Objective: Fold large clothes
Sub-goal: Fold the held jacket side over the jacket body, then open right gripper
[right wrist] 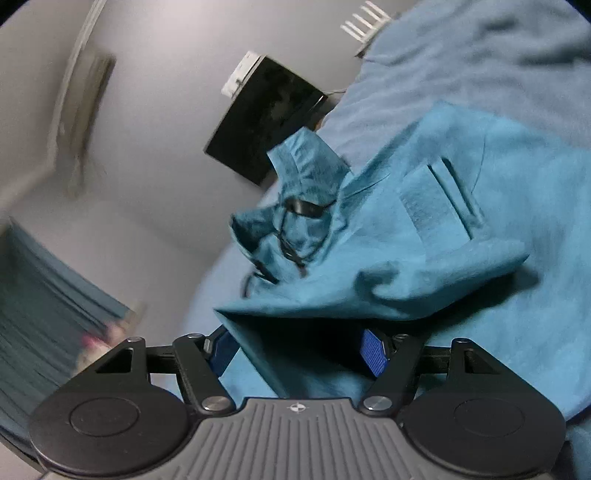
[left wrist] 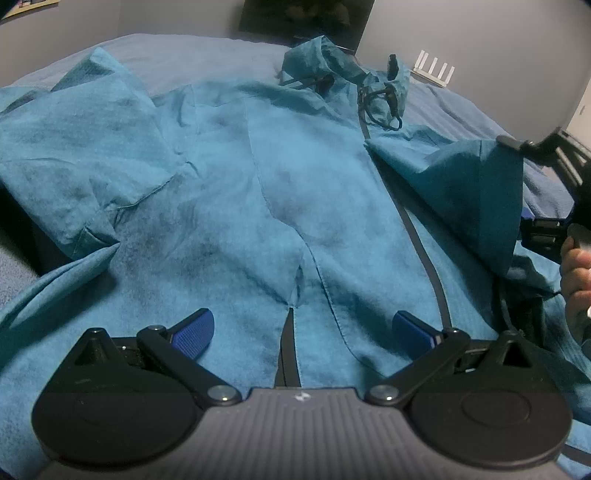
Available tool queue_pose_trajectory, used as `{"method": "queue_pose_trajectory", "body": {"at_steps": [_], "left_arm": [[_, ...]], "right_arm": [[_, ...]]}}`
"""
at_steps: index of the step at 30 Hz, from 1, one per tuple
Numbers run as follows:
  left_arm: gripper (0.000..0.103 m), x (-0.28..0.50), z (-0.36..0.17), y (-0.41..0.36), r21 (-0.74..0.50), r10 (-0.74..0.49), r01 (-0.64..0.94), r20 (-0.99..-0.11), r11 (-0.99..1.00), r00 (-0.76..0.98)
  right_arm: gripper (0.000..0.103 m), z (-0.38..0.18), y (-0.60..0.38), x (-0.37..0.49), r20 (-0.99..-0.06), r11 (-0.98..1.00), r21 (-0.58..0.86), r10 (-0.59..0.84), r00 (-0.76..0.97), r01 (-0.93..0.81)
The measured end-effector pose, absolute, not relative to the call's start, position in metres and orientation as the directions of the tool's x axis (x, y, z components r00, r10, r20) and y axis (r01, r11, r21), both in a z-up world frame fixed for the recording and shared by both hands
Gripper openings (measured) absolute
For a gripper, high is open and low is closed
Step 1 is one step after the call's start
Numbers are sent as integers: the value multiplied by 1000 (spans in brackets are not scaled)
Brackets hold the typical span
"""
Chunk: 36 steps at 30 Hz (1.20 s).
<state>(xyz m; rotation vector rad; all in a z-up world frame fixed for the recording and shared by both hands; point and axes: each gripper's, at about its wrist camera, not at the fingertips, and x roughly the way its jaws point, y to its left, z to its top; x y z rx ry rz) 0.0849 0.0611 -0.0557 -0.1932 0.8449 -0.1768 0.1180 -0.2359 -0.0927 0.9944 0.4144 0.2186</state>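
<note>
Both hand-held grippers (left wrist: 301, 330) (right wrist: 301, 349) hover, jaws apart, over teal garment (left wrist: 258, 184).

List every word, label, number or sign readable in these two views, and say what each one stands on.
No readable words or numbers in either view.
Small white round emblem, no letters, on the left gripper body.
The same emblem on the right gripper body.
Teal garment: no tag or print visible.
Framed picture on the wall: cut off, too blurred to read.
Black box with a white part: no legible marking.
</note>
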Motion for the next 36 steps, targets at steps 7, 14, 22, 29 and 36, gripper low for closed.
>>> {"method": "queue_pose_trajectory", "body": {"at_steps": [7, 14, 22, 29, 36], "left_arm": [[103, 84, -54, 62, -247, -239, 81, -719, 966, 652], [103, 83, -53, 63, -240, -218, 61, -708, 969, 672], [103, 85, -55, 61, -236, -218, 63, -716, 970, 663], [103, 86, -58, 64, -243, -218, 54, -723, 968, 656], [103, 89, -60, 66, -253, -222, 48, -726, 966, 651]], "right_arm": [[70, -83, -251, 112, -201, 507, 862, 349, 915, -4], [20, -75, -244, 138, -372, 621, 762, 189, 909, 183], [13, 0, -129, 149, -274, 899, 385, 328, 904, -209], [33, -19, -34, 141, -434, 864, 58, 473, 767, -500], [75, -26, -77, 117, -544, 876, 264, 481, 688, -404]]}}
